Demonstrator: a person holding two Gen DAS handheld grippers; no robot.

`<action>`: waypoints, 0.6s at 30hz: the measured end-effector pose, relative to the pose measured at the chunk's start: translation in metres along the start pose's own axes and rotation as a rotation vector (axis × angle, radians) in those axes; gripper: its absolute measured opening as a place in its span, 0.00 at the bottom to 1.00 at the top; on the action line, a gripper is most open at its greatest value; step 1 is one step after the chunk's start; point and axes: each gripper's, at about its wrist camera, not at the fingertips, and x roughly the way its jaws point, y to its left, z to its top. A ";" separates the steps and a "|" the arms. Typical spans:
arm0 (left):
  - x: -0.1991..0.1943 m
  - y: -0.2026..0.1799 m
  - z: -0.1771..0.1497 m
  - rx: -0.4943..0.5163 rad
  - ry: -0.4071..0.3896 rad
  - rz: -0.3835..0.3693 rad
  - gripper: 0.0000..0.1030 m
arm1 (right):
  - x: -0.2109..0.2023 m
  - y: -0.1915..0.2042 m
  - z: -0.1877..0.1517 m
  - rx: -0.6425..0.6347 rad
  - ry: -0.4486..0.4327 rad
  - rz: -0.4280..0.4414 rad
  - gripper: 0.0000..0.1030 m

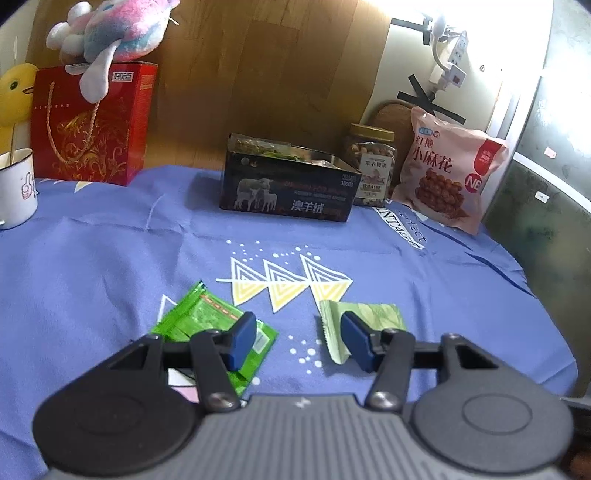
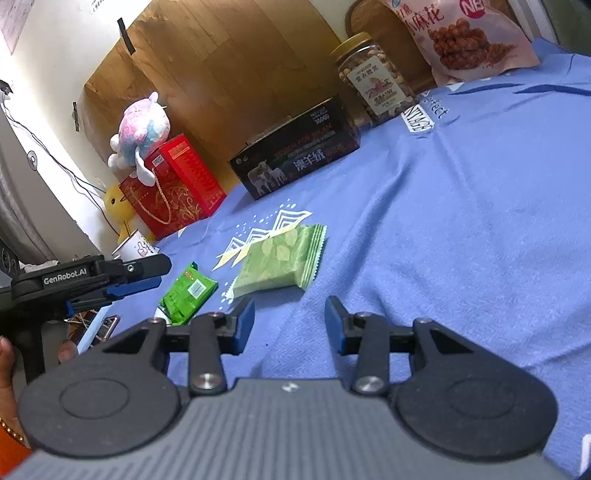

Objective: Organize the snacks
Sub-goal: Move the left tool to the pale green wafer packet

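A bright green snack packet (image 1: 207, 325) and a pale green leaf-print packet (image 1: 373, 317) lie on the blue cloth (image 1: 110, 266). My left gripper (image 1: 299, 338) is open and empty, hovering low with one finger over each packet. In the right wrist view the pale packet (image 2: 280, 262) and the bright green packet (image 2: 188, 291) lie ahead of my right gripper (image 2: 290, 317), which is open and empty above the cloth (image 2: 461, 221). The left gripper (image 2: 136, 277) shows at the left there. A black open box (image 1: 288, 181) with snacks inside stands at the back.
A nut jar (image 1: 373, 166) and a pink snack bag (image 1: 447, 173) stand right of the box. A red gift box (image 1: 92, 122) with a plush toy (image 1: 110, 33) on it, a yellow duck (image 1: 14, 92) and a white mug (image 1: 16, 192) are at the left.
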 end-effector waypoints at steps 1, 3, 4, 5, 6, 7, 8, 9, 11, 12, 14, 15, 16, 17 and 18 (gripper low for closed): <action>0.001 -0.002 0.000 0.002 0.004 -0.004 0.50 | -0.001 0.000 0.000 -0.004 -0.005 -0.004 0.44; 0.004 -0.005 0.000 0.009 0.011 -0.011 0.50 | -0.004 -0.001 0.000 -0.006 -0.015 -0.007 0.44; 0.005 -0.006 0.000 0.009 0.014 -0.014 0.50 | -0.005 -0.002 0.000 -0.006 -0.015 -0.006 0.44; 0.005 -0.007 0.000 0.006 0.016 -0.019 0.50 | -0.005 -0.002 0.000 -0.006 -0.014 -0.007 0.44; 0.006 -0.007 -0.001 0.001 0.018 -0.024 0.50 | -0.004 -0.002 0.000 -0.006 -0.012 -0.009 0.44; 0.006 -0.008 -0.001 -0.002 0.020 -0.027 0.50 | -0.003 -0.003 0.000 -0.005 -0.008 -0.010 0.44; 0.007 -0.008 -0.002 -0.002 0.022 -0.025 0.50 | -0.002 -0.003 0.000 -0.005 -0.005 -0.010 0.44; 0.009 -0.009 -0.002 0.003 0.024 -0.018 0.50 | -0.002 -0.003 0.000 -0.005 -0.002 -0.009 0.44; 0.011 -0.010 -0.003 0.018 0.024 0.000 0.50 | 0.000 -0.004 0.000 -0.008 0.003 -0.012 0.44; 0.013 -0.011 -0.003 0.024 0.026 0.007 0.50 | 0.001 -0.004 0.001 -0.011 0.003 -0.015 0.44; 0.016 -0.012 -0.002 0.025 0.034 0.011 0.50 | 0.000 -0.004 0.001 -0.022 -0.011 -0.029 0.44; 0.017 -0.013 -0.001 0.027 0.035 0.012 0.50 | -0.001 -0.004 0.001 -0.030 -0.022 -0.038 0.44; 0.018 -0.013 -0.001 0.032 0.034 0.016 0.50 | -0.003 -0.004 0.000 -0.036 -0.032 -0.045 0.44; 0.018 -0.014 0.000 0.038 0.030 0.022 0.50 | -0.004 -0.003 0.000 -0.043 -0.043 -0.054 0.44; 0.017 -0.014 0.001 0.041 0.026 0.027 0.50 | -0.004 -0.003 0.001 -0.052 -0.051 -0.059 0.44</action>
